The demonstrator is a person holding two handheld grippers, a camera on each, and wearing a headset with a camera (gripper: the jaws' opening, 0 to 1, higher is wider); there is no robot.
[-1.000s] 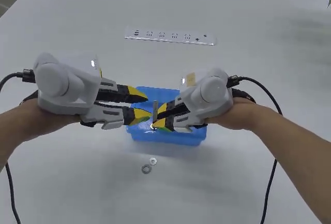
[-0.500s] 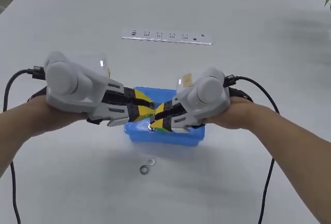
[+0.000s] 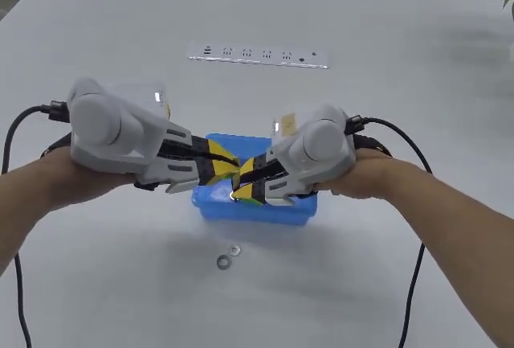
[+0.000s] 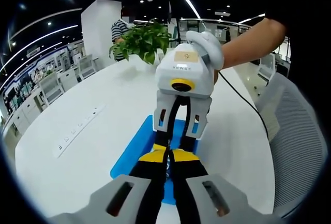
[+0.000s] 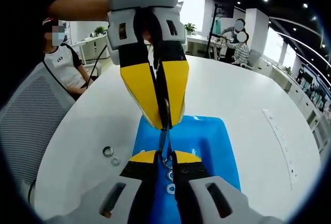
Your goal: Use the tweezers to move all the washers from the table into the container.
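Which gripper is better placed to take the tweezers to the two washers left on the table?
Probably the left gripper: its jaws are shut on the tweezers, whereas the right gripper has its jaws either side of their tips, above the container. The washers lie just before it, slightly leftward.

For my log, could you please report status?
Left gripper, right gripper both shut on thin metal tweezers over blue plastic container. Two small metal washers on white table. No obstruction seen.

We can make out one small printed word, possibly "XENSE" though it is tiny and soft, on the white body of the right gripper [image 4: 173, 146] in the left gripper view.
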